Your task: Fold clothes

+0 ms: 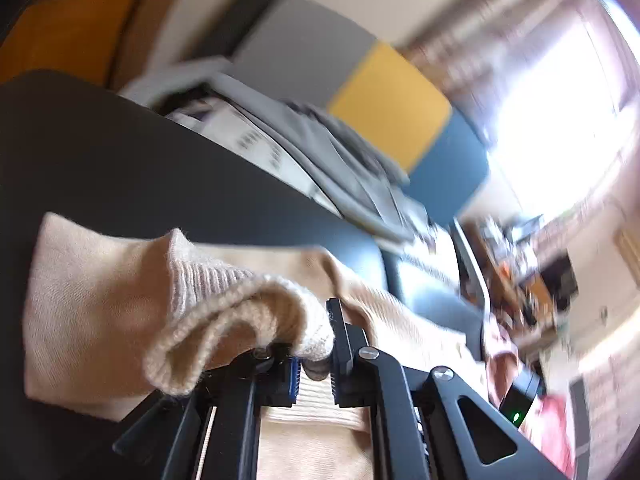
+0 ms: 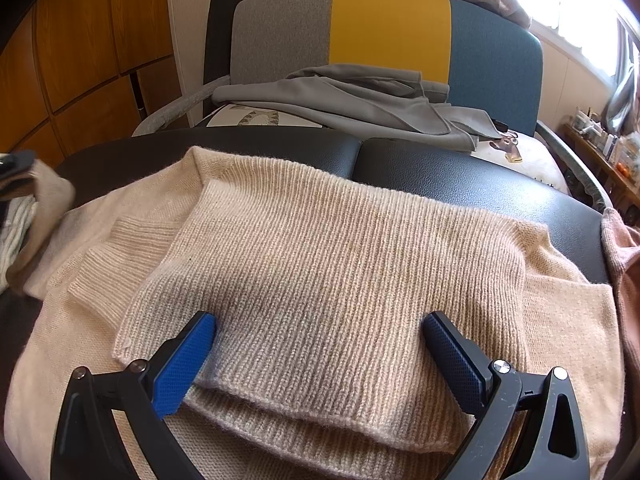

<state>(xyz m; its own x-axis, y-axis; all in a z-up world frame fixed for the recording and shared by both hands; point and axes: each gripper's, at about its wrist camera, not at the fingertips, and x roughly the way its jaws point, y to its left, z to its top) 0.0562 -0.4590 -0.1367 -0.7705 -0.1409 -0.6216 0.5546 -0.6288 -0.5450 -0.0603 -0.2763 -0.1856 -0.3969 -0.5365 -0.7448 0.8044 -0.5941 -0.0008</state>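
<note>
Two tools on one cream sweater [image 2: 320, 264], mid-fold on the black padded bench [image 2: 460, 168].

My left tool [image 1: 314, 364] is clamped on the ribbed sleeve cuff [image 1: 224, 312], lifted clear of the bench at its left edge; my right tool [image 2: 320, 356] sits with its fingers wide apart, straddling the folded ribbed panel at the near edge without pinching it. The sweater covers most of the near half of the bench. To do this step well, I judge the cuff should travel straight across the body and be laid flat, while my right tool pins the panel so nothing drags. The bench looks slick, so the knit may slide. Beyond the far edge stands a grey, yellow and blue chair [image 2: 388, 28] with a grey garment [image 2: 360, 96] on it; wooden cabinets [image 2: 80, 60] stand far left, a bright window [image 2: 580, 8] far right.
</note>
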